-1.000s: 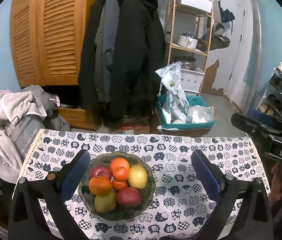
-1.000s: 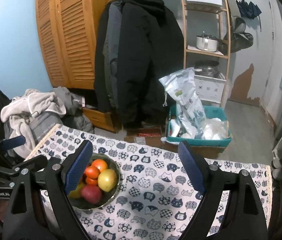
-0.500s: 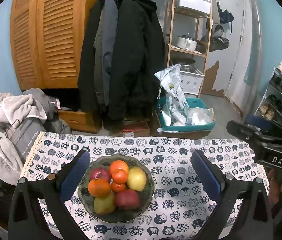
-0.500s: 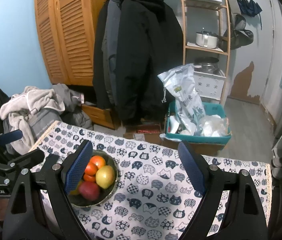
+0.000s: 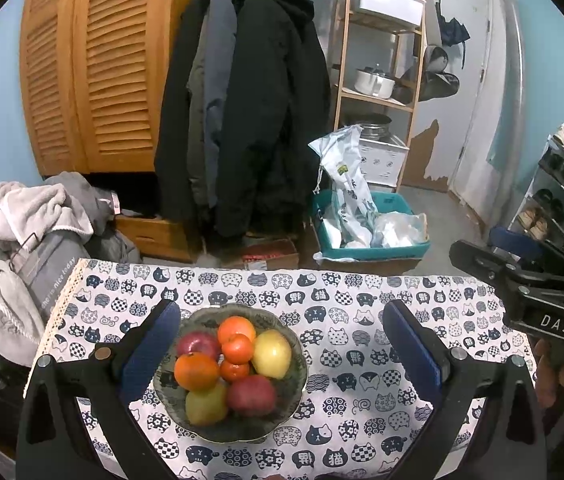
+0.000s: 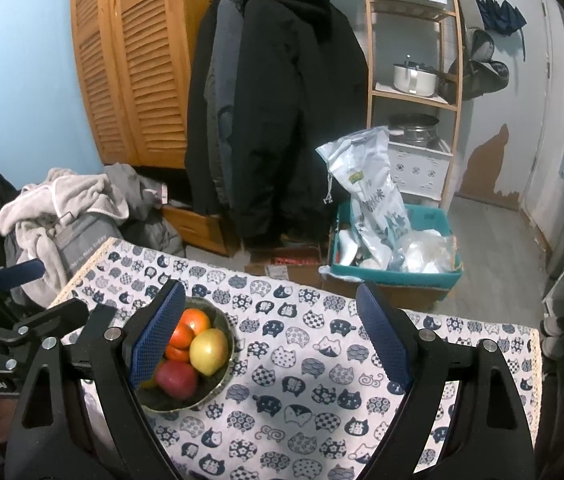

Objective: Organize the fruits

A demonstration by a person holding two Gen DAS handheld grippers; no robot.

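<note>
Nothing moved since earlier, both tools, left tool and right tool, wide open and empty, one bowl, four oranges, two red apples, two yellow fruits

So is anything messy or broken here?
On the table nothing is spilled: all the fruit sits piled in the bowl. Behind it, a heap of clothes lies crumpled at the left, and the wall paint by the door has peeled off in patches.

- The left camera looks down and forward, straight over the fruit bowl.
- The right camera sits to the bowl's right, looking the same way.
- Both see the bowl.
</note>
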